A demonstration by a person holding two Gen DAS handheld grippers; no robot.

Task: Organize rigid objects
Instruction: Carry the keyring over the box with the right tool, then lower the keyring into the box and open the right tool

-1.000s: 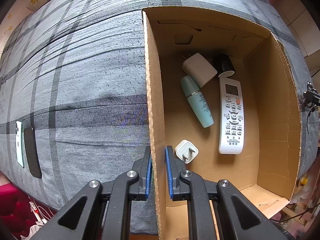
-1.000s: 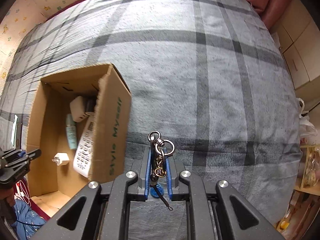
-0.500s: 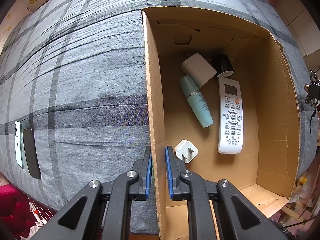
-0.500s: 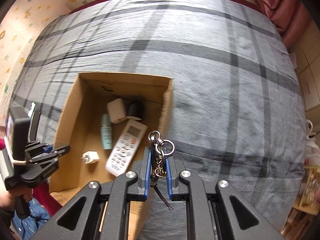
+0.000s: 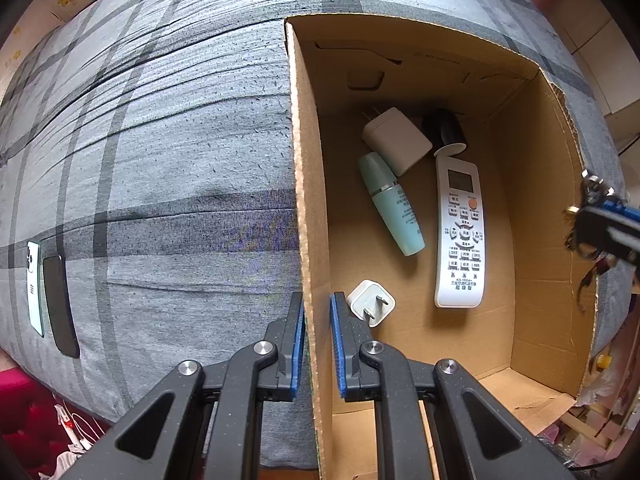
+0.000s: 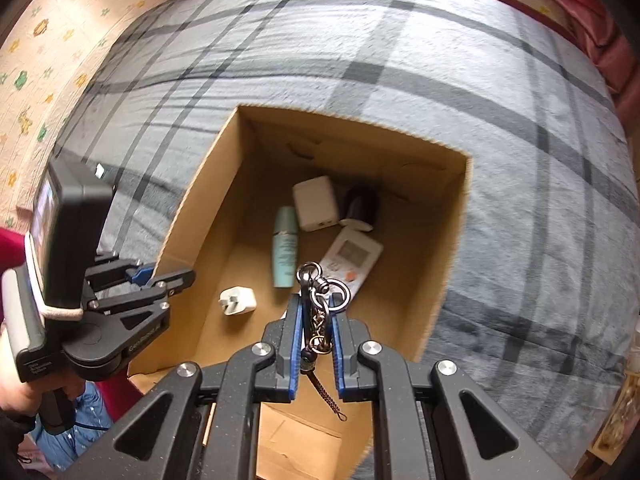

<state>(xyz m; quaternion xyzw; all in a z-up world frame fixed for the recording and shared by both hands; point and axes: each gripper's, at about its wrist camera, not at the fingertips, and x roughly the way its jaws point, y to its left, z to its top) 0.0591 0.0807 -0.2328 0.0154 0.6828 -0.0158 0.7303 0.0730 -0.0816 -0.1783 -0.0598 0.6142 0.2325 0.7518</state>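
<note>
Now the right gripper [image 6: 316, 322] is pinching a keychain [image 6: 320, 292] between its blue fingers [image 6: 297, 336]; the fingers are pressed together on its woven part, so the metal rings are standing above the tips and the dark cord is hanging below. I judge this middle grip is keeping the loose rings from swinging too much while the keychain is hanging over the open cardboard box [image 6: 456, 216], just above the remote side of it. It is not yet released.

The left gripper [image 5: 318, 320] is clamping the left wall of the box, one finger outside and one finger inside, pointing down. Most probably this is holding the light box steady on the soft bed [image 5: 160, 140], so it is not tipping or sliding when a thing is dropping in.

Inside the box five things are lying on the floor of it: one small white plug [image 5: 370, 303] nearest to the left fingers, one mint green bottle [image 5: 390, 204], one bigger white charger [image 5: 396, 140] touching the bottle top, one white remote control [image 5: 462, 236], and one black object [image 5: 444, 128] behind the remote, partly hidden, which I cannot identify. They are lying loose, not in any order.

Outside, on the bed near its edge, two phones are lying side by side: one pale phone [image 5: 34, 288] and one black phone [image 5: 60, 306].
</note>
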